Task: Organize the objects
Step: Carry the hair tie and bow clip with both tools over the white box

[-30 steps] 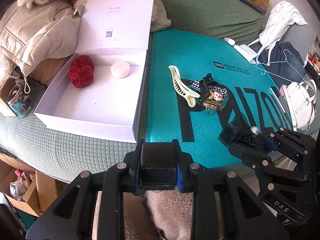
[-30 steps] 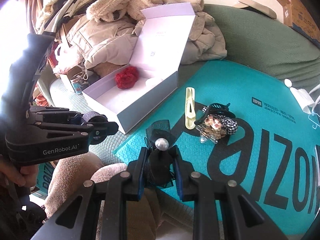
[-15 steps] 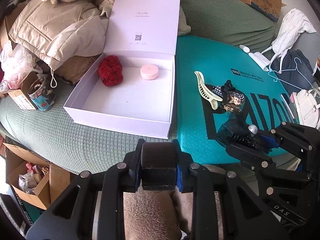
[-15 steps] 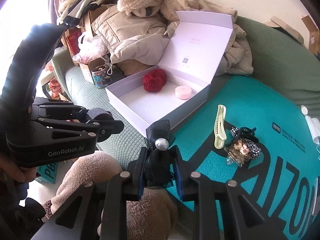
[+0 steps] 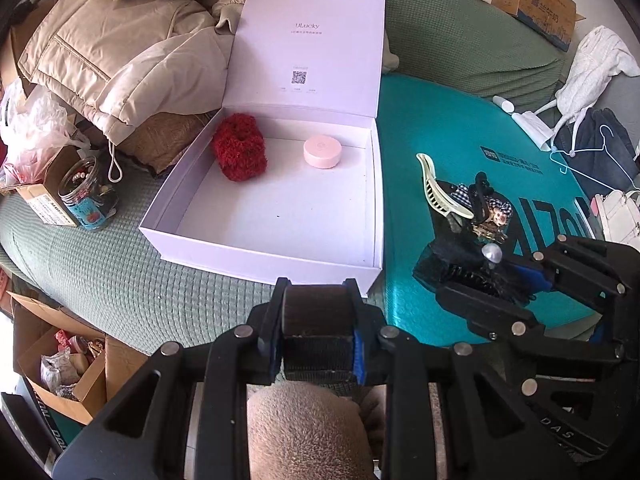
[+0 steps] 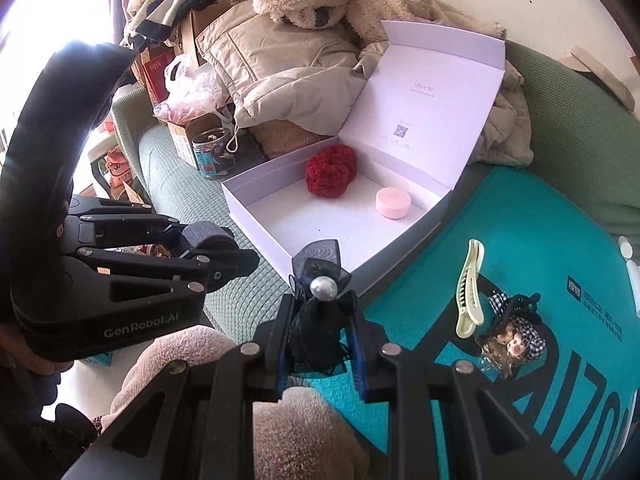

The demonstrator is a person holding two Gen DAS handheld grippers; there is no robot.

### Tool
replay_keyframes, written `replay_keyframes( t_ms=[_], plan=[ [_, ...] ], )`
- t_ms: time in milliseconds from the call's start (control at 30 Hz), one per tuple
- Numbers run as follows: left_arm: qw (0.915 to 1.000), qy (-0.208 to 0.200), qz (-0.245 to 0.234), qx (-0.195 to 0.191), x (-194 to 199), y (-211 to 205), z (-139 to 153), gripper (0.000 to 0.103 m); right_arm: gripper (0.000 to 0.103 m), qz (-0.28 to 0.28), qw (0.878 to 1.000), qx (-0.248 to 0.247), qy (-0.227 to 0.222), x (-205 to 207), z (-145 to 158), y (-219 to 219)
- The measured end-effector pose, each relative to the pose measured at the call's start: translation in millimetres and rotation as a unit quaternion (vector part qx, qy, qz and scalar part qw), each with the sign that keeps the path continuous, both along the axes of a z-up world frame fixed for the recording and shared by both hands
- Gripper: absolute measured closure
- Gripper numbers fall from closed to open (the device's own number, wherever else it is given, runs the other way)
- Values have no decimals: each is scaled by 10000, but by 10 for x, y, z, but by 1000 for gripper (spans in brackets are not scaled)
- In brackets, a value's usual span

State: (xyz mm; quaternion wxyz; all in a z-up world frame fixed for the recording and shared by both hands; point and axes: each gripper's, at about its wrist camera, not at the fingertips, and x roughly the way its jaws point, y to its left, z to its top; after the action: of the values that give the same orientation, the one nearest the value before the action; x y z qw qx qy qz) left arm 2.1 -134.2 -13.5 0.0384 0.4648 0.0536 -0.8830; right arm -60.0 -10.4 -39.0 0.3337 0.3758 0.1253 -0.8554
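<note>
Left gripper [image 5: 316, 320]: one, jaws pinching a dark cylindrical roll [image 5: 314, 310], held just before the box's near wall.
Right gripper [image 6: 320, 332]: one, jaws pressed onto a black mesh bow with a single pearl [image 6: 320, 300], held above the box's near corner.
White box [image 5: 256, 252]: one, lid standing open, resting on the green quilted cover [image 5: 120, 272] beside the teal mat [image 5: 440, 128].
Inside the box: two items, a red fluffy scrunchie [image 5: 239, 152] and a pink round puck [image 5: 321, 152], apart from each other near the back wall.
On the teal mat: one cream claw clip [image 6: 469, 288]; touching it, a heap of hair accessories [image 6: 512, 336] with black-and-white check fabric, count unclear.
Beside the box: one glass jar [image 5: 86, 196].
</note>
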Motion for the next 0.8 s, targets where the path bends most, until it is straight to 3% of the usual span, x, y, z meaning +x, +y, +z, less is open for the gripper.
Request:
replay_keyframes(
  t_ms=[800],
  plan=[
    [9998,-95,49,-148,-960,-609,-408,79,79,130,9998,131,-72,-970,-311,-554]
  ],
)
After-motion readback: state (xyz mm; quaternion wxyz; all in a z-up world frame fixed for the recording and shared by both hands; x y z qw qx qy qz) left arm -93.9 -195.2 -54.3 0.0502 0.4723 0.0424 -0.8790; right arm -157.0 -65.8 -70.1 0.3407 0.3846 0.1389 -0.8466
